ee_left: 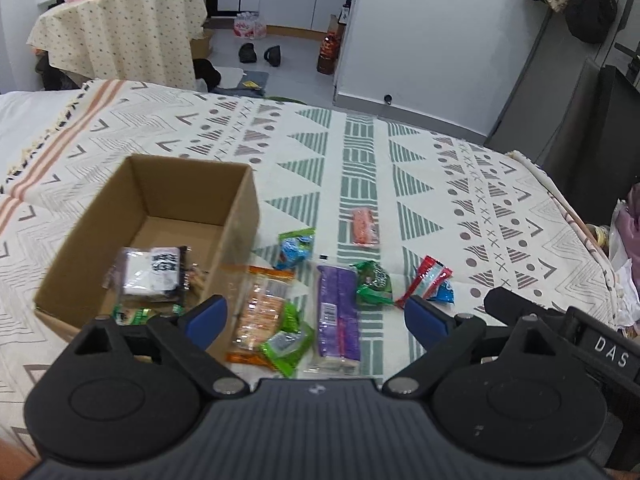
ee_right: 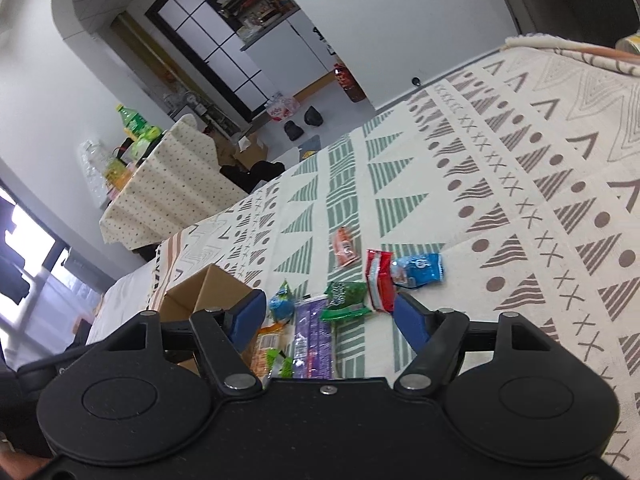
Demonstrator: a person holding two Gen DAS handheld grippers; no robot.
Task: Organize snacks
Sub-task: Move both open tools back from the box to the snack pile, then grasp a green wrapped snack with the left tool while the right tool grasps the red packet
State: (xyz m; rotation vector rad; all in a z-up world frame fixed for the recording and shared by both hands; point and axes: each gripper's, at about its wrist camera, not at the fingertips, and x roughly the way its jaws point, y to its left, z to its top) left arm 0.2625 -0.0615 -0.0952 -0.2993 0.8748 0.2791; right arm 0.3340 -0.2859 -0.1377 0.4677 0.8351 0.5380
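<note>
The left tool (ee_left: 316,318) hangs spread wide and empty over a bed (ee_left: 460,168) covered by a woven cream blanket printed with green and grey triangles, stripes and crosses; its blue pads (ee_left: 208,316) sit on matte black plastic arms. To its left stands a box (ee_left: 240,200) of plain brown corrugated card, open-topped and rectangular, holding a glossy black-and-white packet (ee_left: 154,276) and a green wrapper (ee_left: 130,314) against its near wall. Just right of the box lie the loose snacks: a long clear cracker pack (ee_left: 260,308) showing orange biscuits, a crinkled green pouch (ee_left: 286,344) overlapping its lower end, and a flat purple bar (ee_left: 338,312). Beyond them are a small blue packet (ee_left: 296,248), a knotted green foil bag (ee_left: 374,282), a red sachet (ee_left: 428,278) touching another blue one (ee_left: 444,292), and an orange stick (ee_left: 364,226) lying apart. The right tool (ee_right: 330,316) is likewise wide and empty, tilted above the same pile, with the purple bar (ee_right: 314,336) between its fingers.
</note>
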